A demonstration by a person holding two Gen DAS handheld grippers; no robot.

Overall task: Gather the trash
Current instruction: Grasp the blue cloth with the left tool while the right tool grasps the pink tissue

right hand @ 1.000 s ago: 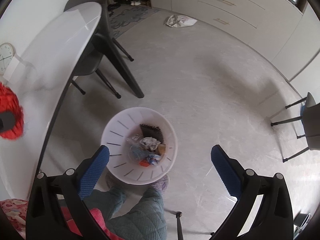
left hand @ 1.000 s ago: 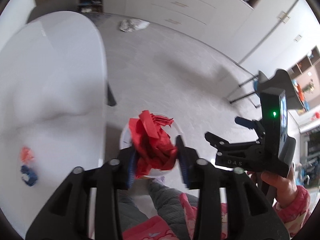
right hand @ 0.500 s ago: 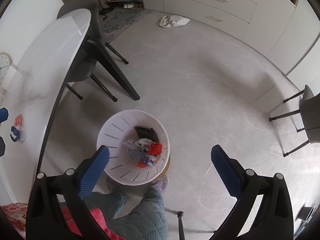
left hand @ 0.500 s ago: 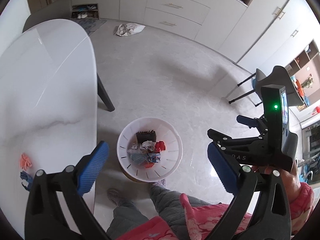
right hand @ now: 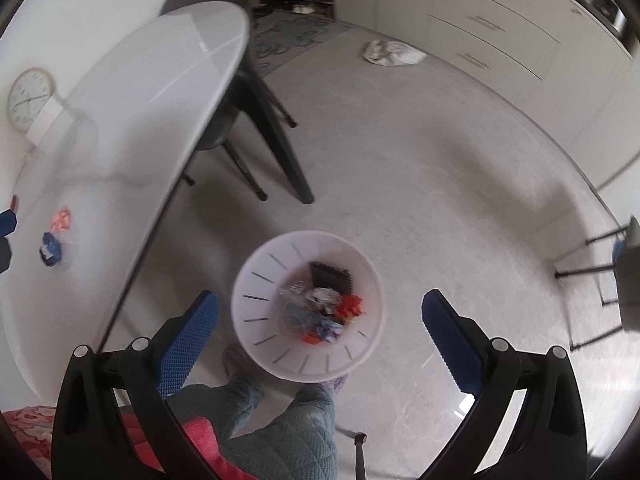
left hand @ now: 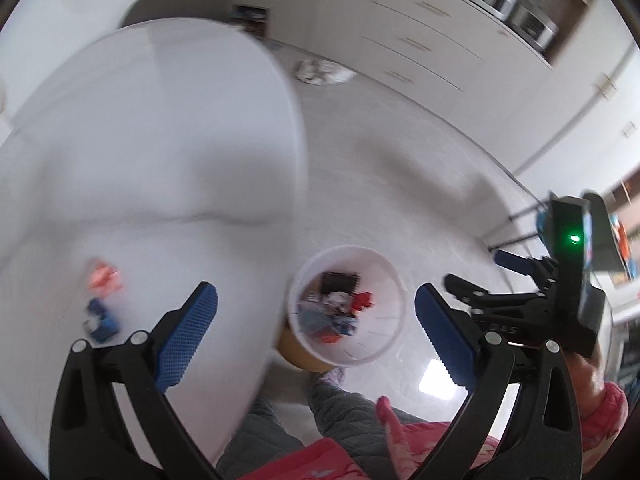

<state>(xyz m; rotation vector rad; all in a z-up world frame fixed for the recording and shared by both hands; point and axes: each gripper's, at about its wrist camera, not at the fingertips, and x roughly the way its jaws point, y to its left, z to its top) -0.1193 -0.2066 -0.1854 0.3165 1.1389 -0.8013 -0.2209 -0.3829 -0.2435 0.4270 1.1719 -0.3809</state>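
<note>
Closest to you are your own legs in soft green quilted trousers (right hand: 296, 432) and a bit of your pink sleeve (left hand: 600, 416). Your left gripper (left hand: 316, 320) is spread wide, and nothing sits between its blue pads (left hand: 188, 336). Your right gripper (right hand: 320, 332) is spread wide too, with only air between its pads (right hand: 452, 344). In the left view your right hand (left hand: 592, 376) shows at the edge, holding that tool by its black body.

Just past your feet the white bin (right hand: 256, 292) stands on the pale floor (right hand: 440, 184). It sits right beside the table edge. Inside it lies a heap of trash: a red crumpled piece (right hand: 352, 306), a black ridged bit (right hand: 330, 276), and some blue, white and clear scraps (they are too blurry to name).

To the left is the white table (left hand: 160, 140). Two small bits of trash lie on it, close together: a pink-orange scrap (right hand: 62, 220) and a blue scrap (right hand: 50, 250) just nearer to you. A round clock (right hand: 30, 98) stands farther back on the table.

Under the table you can see dark legs (right hand: 280, 148) (the table's or a chair's). Far across the floor a crumpled white bag (right hand: 392, 53) lies near the pale drawers (right hand: 500, 32).
</note>
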